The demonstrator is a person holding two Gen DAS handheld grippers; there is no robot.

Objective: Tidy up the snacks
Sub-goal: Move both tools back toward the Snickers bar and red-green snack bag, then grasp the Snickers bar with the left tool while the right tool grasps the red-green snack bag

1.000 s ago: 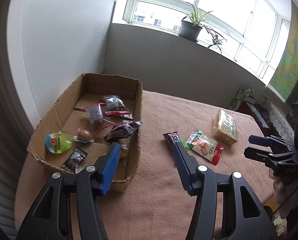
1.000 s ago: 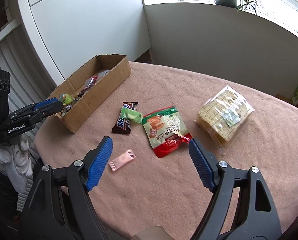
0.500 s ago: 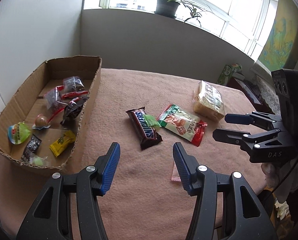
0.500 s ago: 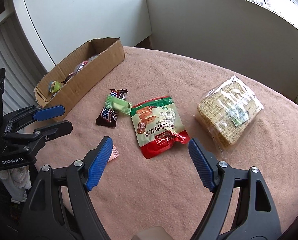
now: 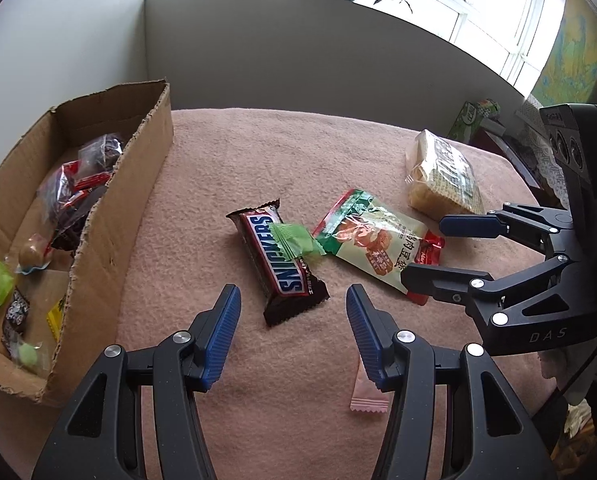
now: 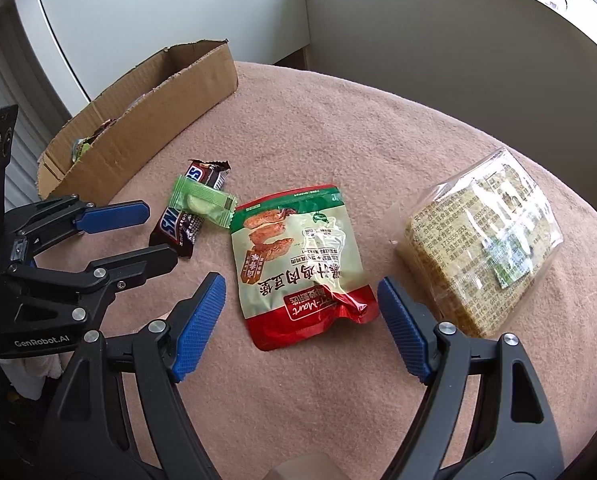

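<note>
I have both claws angled down over the pink-covered surface (image 5: 226, 152), each lined up with its own target so that two snacks can go at once. My left claw (image 5: 294, 312) is spread with nothing between its blue pads, and it brackets the near end of the Snickers bar (image 5: 276, 256), which lies flat and apart from the pads; I read this as the approach to a pinch across the bar's narrow width. A small green candy wrapper (image 5: 294, 240) rests on top of the bar, so it may slide off on the lift. My right claw (image 6: 300, 326) is spread wider, also empty, because its target is the broad red-and-green pouch (image 6: 298, 264) lying between its pads, not yet touched. The clear pack of crackers (image 6: 482, 248) sits just beside the pouch on the far right, untouched. A pink sachet (image 5: 368, 394) lies partly under my left claw's right finger. The cardboard box (image 5: 138, 168) at the left edge already holds several wrapped sweets, so I judge the sorting partly done, with these loose items left.
</note>
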